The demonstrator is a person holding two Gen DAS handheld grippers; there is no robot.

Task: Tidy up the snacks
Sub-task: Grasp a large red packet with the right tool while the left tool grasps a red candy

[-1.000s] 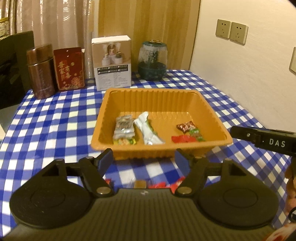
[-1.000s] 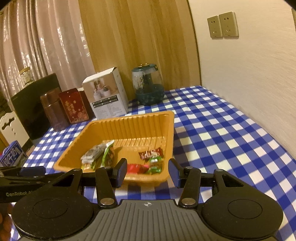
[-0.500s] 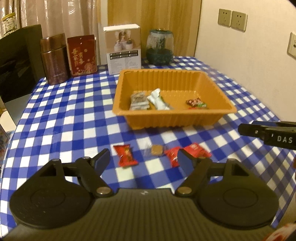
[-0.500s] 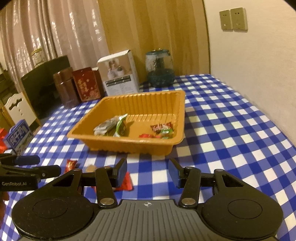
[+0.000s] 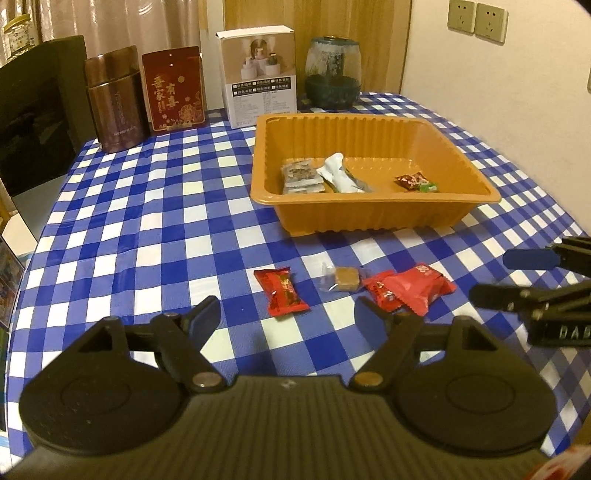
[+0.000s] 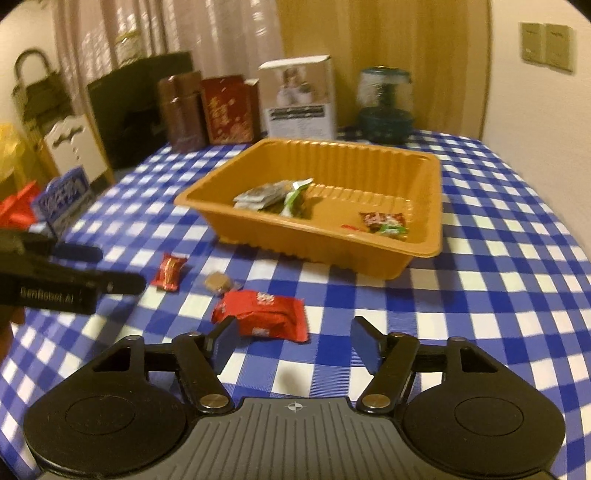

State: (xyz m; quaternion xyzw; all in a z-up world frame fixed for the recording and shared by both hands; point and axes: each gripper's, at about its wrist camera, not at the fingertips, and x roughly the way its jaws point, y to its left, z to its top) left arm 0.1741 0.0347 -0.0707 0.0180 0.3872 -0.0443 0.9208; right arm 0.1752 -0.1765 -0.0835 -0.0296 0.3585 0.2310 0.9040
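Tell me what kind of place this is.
Probably a home dining area: a table under a blue checked tablecloth, curtains behind it, and household tins and boxes such as the red gift box.

The right tool, fingers apart, hovers just behind the red packet before the orange tray.

This is a room in a home: a table under a blue-and-white checked cloth stands against a wall with sockets and pale curtains, with a tea tin, a red gift box and a glass jar at the back.
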